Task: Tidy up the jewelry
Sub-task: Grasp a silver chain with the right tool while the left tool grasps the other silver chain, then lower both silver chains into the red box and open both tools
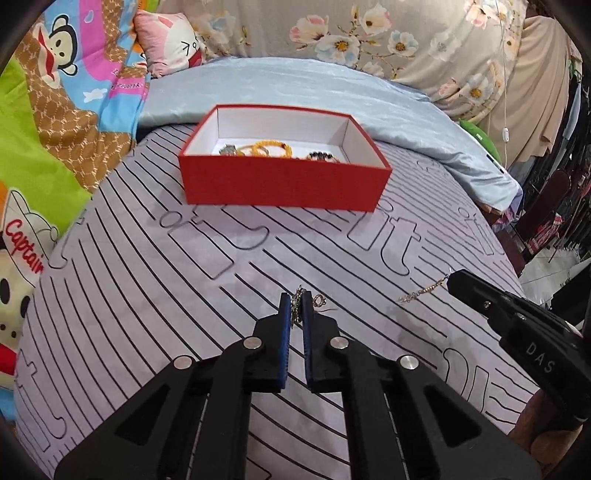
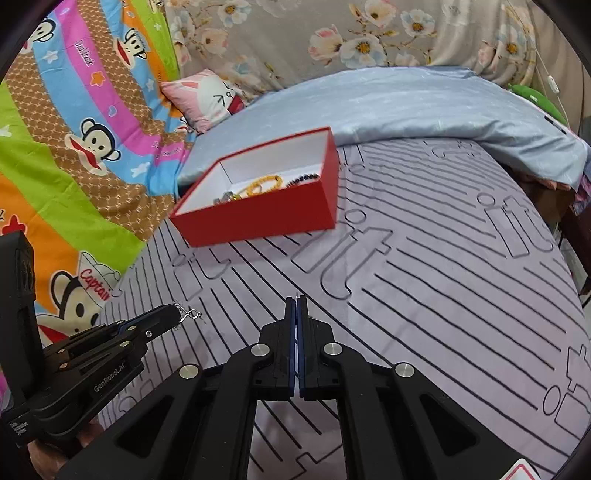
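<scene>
Left gripper (image 1: 295, 295) and right gripper (image 2: 296, 299) each clamp a chain (image 1: 421, 293) end; red box (image 1: 284, 184) ahead, bedspread (image 1: 147, 295) between unobstructed.

A: The box (image 1: 284, 181) in the middle of the frame is red outside and white inside. The beads (image 1: 264, 149) in it are amber-orange, with darker ones (image 1: 323, 157) to their right.

B: And the bed cover (image 1: 221, 295) under it?

A: Pale lilac-grey, with thin black stripes and outlined letters. The blanket (image 1: 295, 88) above is plain light blue.

B: At upper left?

A: A bright quilt (image 1: 55, 92) with cartoon monkeys, in green, brown, pink and blue bands. The cloth (image 1: 369, 33) at the top is grey-beige with pastel flowers. The left claw (image 1: 295, 299) is black with blue pads, on a silvery chain (image 1: 296, 306).
</scene>
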Demonstrator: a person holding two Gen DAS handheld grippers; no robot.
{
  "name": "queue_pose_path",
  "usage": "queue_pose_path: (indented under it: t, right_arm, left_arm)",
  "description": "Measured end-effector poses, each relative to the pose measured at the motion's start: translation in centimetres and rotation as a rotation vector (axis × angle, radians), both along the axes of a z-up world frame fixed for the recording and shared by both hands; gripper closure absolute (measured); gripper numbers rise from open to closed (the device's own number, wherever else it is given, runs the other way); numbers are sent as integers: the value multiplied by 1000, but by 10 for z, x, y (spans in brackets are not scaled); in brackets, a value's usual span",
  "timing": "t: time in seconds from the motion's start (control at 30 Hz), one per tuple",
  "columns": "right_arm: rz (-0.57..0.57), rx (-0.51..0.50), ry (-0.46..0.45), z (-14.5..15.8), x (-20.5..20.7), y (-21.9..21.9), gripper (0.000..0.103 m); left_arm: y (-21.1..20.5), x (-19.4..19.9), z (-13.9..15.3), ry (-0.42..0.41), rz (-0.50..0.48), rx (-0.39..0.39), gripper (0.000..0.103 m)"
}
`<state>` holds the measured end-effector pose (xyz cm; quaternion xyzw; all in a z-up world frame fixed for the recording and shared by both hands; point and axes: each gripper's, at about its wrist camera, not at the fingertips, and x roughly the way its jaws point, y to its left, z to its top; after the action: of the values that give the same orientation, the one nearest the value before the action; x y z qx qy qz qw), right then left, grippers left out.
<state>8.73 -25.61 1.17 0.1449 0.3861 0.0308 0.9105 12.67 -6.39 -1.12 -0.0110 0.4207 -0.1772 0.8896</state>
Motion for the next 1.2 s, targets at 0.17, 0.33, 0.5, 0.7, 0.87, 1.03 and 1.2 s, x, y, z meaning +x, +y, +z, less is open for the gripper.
queue_pose_path:
  t: [0.17,0.33,0.5,0.7,0.87,1.03,1.2]
  right_arm:
    - [29,-11,-35,18,10,7,103]
    - [59,-28,-64,31,30,14,103]
    - [84,-43,-101,47,54,20,103]
    - [100,-40,-138,66,83,25,103]
    - [106,-56,-156,76,106,27,103]
    - [114,-68,-162,80,125,29,103]
    - [114,-74,-160,79,143,29,103]
  left_arm:
    - [9,8,16,-29,24,4,98]
    - [15,24,31,-62,58,29,98]
    - [13,46,46,-95,75,67,98]
    - [9,74,60,-133,95,101,98]
    - [6,97,69,-161,112,121,98]
    - [4,117,72,-173,127,146,98]
    - [2,137,70,-165,143,155,98]
